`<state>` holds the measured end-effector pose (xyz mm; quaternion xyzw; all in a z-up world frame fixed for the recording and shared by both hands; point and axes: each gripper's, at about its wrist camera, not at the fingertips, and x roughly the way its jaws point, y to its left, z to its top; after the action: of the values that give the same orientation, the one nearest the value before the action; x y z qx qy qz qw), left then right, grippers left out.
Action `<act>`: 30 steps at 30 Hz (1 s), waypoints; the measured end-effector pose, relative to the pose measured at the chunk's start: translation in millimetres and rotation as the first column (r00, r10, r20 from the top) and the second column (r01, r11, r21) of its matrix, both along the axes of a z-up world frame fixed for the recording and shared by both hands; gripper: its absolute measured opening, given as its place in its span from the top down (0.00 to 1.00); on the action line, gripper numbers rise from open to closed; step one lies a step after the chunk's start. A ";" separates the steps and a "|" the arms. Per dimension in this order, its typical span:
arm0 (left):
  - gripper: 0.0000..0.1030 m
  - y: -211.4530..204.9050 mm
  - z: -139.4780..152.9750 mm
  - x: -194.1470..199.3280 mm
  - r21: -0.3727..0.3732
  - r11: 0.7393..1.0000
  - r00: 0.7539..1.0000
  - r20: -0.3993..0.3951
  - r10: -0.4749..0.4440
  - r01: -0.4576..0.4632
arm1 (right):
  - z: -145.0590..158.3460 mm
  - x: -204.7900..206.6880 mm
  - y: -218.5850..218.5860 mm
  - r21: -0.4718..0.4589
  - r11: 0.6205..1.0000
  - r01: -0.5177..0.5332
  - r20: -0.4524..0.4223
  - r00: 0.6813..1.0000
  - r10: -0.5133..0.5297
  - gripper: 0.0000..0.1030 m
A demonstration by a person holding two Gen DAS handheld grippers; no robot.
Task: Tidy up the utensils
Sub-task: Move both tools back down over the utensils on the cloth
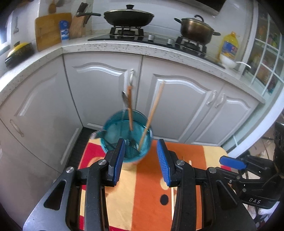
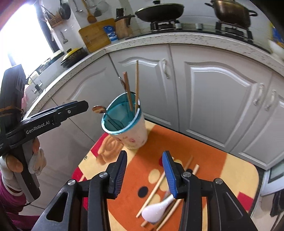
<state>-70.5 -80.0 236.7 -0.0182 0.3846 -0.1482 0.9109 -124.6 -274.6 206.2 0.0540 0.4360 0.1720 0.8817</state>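
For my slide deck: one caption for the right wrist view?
Open right gripper over chopsticks and a white spoon on the mat, cup beyond.

teal-lined cup (image 2: 124, 124) on orange, red and cream spotted mat (image 2: 204, 168).

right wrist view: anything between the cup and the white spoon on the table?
Nothing lies there: in the right wrist view, only bare orange cloth separates the cup from the white spoon, which rests among loose chopsticks.

Wok (image 1: 129, 17) and pot (image 1: 197, 29) sit on stove (image 1: 156, 40).
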 end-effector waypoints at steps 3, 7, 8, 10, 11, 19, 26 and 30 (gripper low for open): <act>0.65 -10.7 -2.5 -9.6 -0.003 1.000 1.000 -0.006 -0.024 0.024 | 0.2 -14.3 -10.2 -0.008 1.000 0.027 0.003 1.000 -0.027 0.61; 0.65 -22.0 -9.3 -18.8 -0.010 0.998 0.998 -0.029 -0.055 0.055 | -4.2 -31.9 -24.4 -0.016 0.998 0.066 -0.008 0.998 -0.066 0.61; 0.65 -23.4 -11.8 -20.4 -0.015 0.998 0.997 -0.040 -0.062 0.062 | -5.1 -33.6 -25.7 -0.016 0.997 0.072 -0.011 0.997 -0.072 0.61; 0.65 -27.0 -18.5 -23.9 -0.030 0.997 0.995 -0.067 -0.077 0.075 | -10.8 -41.4 -33.2 -0.015 0.995 0.095 -0.024 0.995 -0.096 0.61; 0.65 -27.8 -20.7 -25.8 -0.033 0.996 0.994 -0.072 -0.080 0.078 | -14.0 -44.9 -36.4 -0.015 0.994 0.104 -0.029 0.994 -0.104 0.61; 0.65 -39.7 -63.0 -28.3 -0.053 0.992 0.977 -0.174 -0.122 0.115 | -59.2 -55.1 -50.3 -0.023 0.992 0.127 -0.123 0.984 -0.129 0.61; 0.65 -53.1 -111.4 -19.2 -0.058 0.988 0.949 -0.274 -0.155 0.144 | -105.1 -42.1 -50.7 -0.007 0.991 0.135 -0.200 0.971 -0.134 0.61; 0.65 -65.2 -138.8 -12.0 -0.057 0.985 0.929 -0.329 -0.170 0.160 | -124.5 -33.5 -51.6 -0.015 0.990 0.139 -0.237 0.962 -0.138 0.61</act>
<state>-82.5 -145.2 97.9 -0.0238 0.5309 -0.2248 0.8167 -158.2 -326.1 81.7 0.1052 0.5333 0.1025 0.8331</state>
